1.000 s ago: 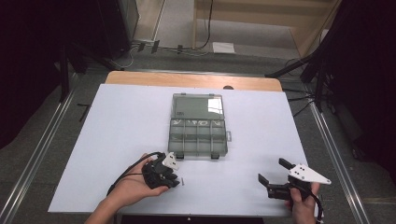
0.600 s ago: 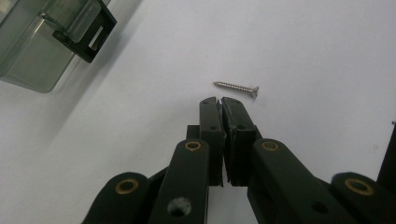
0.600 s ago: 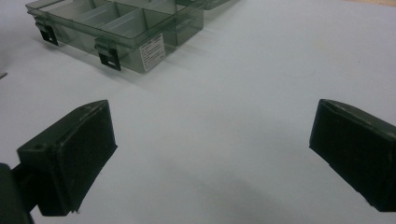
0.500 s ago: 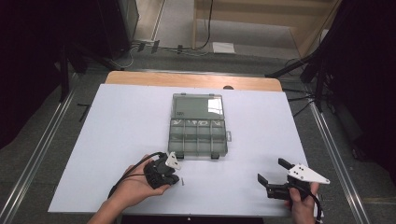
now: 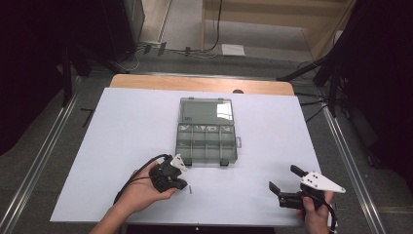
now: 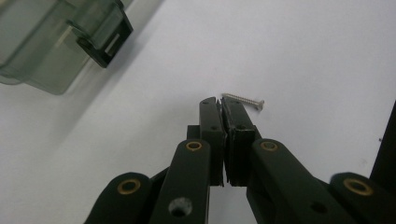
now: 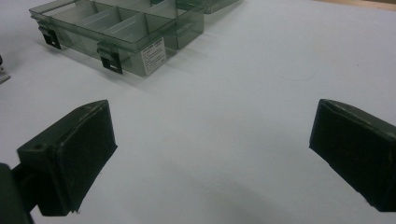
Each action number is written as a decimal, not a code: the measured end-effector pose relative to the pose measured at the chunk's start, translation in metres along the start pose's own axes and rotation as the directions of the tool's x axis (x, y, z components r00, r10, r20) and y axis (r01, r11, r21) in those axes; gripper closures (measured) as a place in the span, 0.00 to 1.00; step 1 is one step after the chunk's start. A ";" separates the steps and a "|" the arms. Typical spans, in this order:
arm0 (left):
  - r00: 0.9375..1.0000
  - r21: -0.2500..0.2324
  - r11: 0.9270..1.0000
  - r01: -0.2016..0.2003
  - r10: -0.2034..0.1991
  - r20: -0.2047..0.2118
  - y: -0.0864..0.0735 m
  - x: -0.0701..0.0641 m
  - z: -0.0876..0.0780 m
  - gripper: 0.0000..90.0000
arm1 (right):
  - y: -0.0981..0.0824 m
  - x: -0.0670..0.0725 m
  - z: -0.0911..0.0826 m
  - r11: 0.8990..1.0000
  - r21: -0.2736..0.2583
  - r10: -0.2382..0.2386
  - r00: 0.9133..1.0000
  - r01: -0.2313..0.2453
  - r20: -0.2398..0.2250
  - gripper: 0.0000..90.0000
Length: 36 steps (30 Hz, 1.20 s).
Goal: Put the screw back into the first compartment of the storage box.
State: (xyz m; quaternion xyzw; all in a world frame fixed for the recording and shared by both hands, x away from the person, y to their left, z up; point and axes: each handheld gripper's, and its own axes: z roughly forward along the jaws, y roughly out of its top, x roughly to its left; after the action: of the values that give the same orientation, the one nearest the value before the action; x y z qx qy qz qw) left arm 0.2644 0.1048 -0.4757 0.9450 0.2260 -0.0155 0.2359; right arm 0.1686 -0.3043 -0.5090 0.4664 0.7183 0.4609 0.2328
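High view: my left gripper (image 5: 181,181) sits near the counter's (image 5: 131,126) front edge, screw (image 5: 190,190) just beside its tip; clear box (image 5: 207,141) behind it, lid open.

Left gripper view: jaws clenched on nothing, screw (image 6: 243,99) lying just past the tips.

Right gripper view: my right gripper (image 7: 210,154) released, jaws wide, box (image 7: 116,32) well apart.

Bare table (image 5: 126,146) lies open around the closed left fingers (image 6: 211,122), except for a screw (image 6: 243,99) just past their tips. The compartment box (image 5: 207,131) stands beyond, blocking the way ahead.
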 end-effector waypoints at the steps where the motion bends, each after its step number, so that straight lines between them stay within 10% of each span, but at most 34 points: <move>1: 1.000 -0.005 1.000 0.006 -0.006 0.000 0.001 0.001 -0.001 0.98 | 0.000 0.000 0.000 1.000 0.000 0.000 1.000 0.000 0.000 0.01; 36: 0.996 -0.099 0.993 0.060 -0.066 -0.056 0.037 0.042 -0.036 0.98 | 0.000 0.000 0.000 1.000 -0.008 -0.011 1.000 0.011 -0.010 0.01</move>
State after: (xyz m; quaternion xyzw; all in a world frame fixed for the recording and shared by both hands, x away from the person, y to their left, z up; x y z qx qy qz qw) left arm 0.3155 0.1096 -0.4329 0.9248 0.2631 0.0158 0.2742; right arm 0.1686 -0.3041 -0.5086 0.4593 0.7201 0.4647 0.2336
